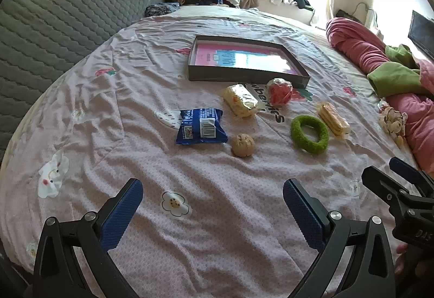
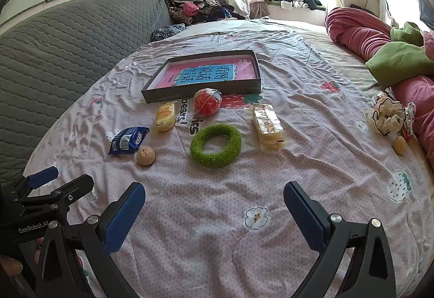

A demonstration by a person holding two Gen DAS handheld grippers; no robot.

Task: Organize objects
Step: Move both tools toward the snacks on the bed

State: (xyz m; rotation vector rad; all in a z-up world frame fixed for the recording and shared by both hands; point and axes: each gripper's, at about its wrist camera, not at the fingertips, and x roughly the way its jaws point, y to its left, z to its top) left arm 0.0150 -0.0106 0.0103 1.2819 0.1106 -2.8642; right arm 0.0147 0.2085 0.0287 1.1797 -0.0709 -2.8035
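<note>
Blue packet [image 1: 200, 126] print too small to read; pink blanket [image 1: 385, 59] cut off by edge.

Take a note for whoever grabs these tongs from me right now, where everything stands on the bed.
Left tongs: open, empty, above the sheet.
Right tongs: open, empty, alongside.
Shallow box sits mid-bed, holding only a pink and blue book.
Loose in front of it: blue snack packet, walnut, yellow snack, red ball in wrap, green fuzzy ring, wafer pack.
A cream scrunchie and second nut lie by the pink blanket.
Done: nothing sorted. Left: everything.
</note>
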